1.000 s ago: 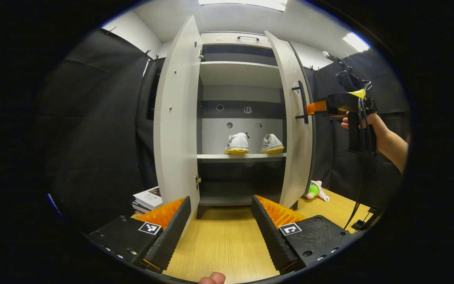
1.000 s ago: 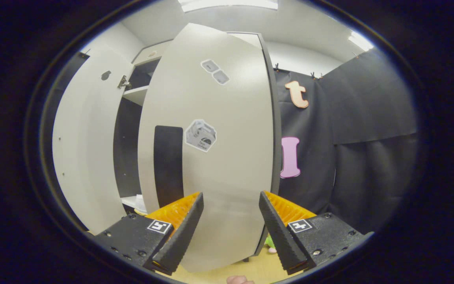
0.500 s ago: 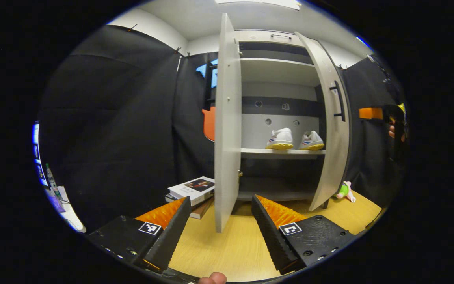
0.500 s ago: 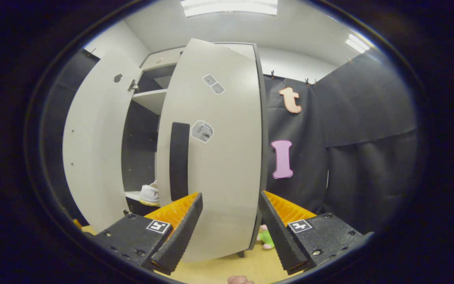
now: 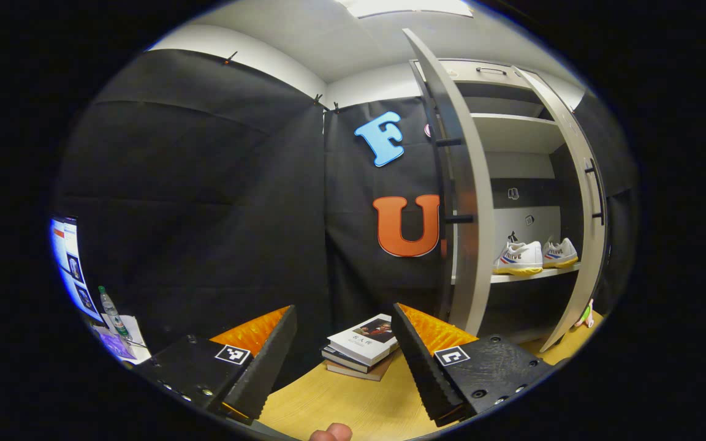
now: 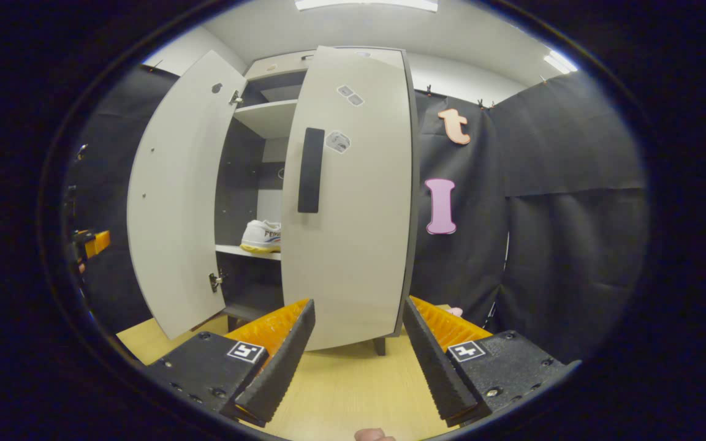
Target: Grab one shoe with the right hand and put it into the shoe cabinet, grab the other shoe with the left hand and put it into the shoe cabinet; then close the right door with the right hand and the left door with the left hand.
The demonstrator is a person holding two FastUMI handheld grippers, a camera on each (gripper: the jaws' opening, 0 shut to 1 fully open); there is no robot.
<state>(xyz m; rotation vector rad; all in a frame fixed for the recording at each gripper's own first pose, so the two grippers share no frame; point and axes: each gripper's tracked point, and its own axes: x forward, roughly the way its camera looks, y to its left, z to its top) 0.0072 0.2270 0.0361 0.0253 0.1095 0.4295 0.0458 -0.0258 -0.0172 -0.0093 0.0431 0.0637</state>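
Two white shoes with yellow soles, one [image 5: 518, 258] beside the other [image 5: 560, 252], stand on the middle shelf of the grey shoe cabinet [image 5: 512, 131]. The left door [image 5: 463, 202] stands wide open, edge-on in the left gripper view. The right door [image 6: 350, 196] with its black handle [image 6: 311, 169] is partly swung in and hides most of the shelf; one shoe [image 6: 262, 236] peeks past it. My left gripper [image 5: 344, 355] is open and empty, left of the left door. My right gripper [image 6: 358, 352] is open and empty, in front of the right door, not touching it.
A stack of books [image 5: 363, 344] lies on the wooden floor [image 6: 341, 392] left of the cabinet. A small plush toy [image 5: 586, 315] lies by the right door's foot. A bottle [image 5: 110, 304] and a screen [image 5: 71, 263] are at the far left.
My left gripper swung left, past the outside of the left door. My right gripper drew back from the right door, which has swung partway inward.
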